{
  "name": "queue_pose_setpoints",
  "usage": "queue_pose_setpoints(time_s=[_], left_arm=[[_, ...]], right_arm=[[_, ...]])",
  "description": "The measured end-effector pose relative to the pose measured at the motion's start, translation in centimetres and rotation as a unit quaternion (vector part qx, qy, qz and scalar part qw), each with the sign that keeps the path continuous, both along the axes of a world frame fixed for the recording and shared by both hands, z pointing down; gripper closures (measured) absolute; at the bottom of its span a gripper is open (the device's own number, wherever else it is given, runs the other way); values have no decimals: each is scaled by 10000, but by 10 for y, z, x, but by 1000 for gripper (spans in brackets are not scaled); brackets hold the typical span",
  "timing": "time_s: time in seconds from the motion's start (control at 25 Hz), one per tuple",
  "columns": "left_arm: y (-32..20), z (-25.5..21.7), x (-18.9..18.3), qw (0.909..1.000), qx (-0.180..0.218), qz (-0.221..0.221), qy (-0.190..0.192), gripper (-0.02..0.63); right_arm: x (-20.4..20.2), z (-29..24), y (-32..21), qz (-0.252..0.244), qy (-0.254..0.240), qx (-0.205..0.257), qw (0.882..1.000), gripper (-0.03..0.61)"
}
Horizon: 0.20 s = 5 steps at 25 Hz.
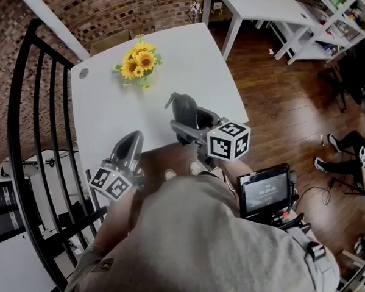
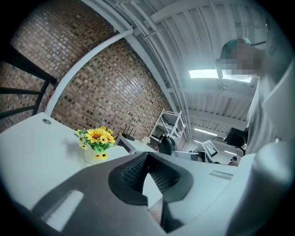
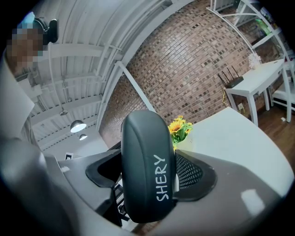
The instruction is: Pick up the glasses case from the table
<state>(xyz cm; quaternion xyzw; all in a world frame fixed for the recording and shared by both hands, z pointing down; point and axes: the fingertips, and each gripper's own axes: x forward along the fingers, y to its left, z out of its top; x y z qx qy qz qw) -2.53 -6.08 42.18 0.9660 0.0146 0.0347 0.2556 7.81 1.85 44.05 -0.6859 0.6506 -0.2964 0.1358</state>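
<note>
The dark glasses case (image 3: 147, 170), with "SHERY" written on it in white, stands upright between the jaws of my right gripper (image 3: 150, 182), which is shut on it. In the head view the case (image 1: 181, 106) is held over the near edge of the white table (image 1: 107, 109) by the right gripper (image 1: 192, 120). My left gripper (image 1: 129, 146) hovers at the table's near left edge. Its pads meet at the tips with nothing between them in the left gripper view (image 2: 147, 156).
A white pot of sunflowers (image 1: 138, 64) stands at the table's far side. A black railing (image 1: 42, 149) runs along the left. A second white table (image 1: 254, 4) and shelves are at the back right. A small screen (image 1: 267, 190) sits low at my right above the wooden floor.
</note>
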Motion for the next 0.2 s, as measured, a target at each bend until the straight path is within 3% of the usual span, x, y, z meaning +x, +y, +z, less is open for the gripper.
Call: queue_pose_setpoints(time_s=[0.2], left_arm=[[-1, 1, 0, 10000, -15, -9, -4, 612]], right_arm=[[-1, 0, -2, -11, 5, 1, 10000, 216]])
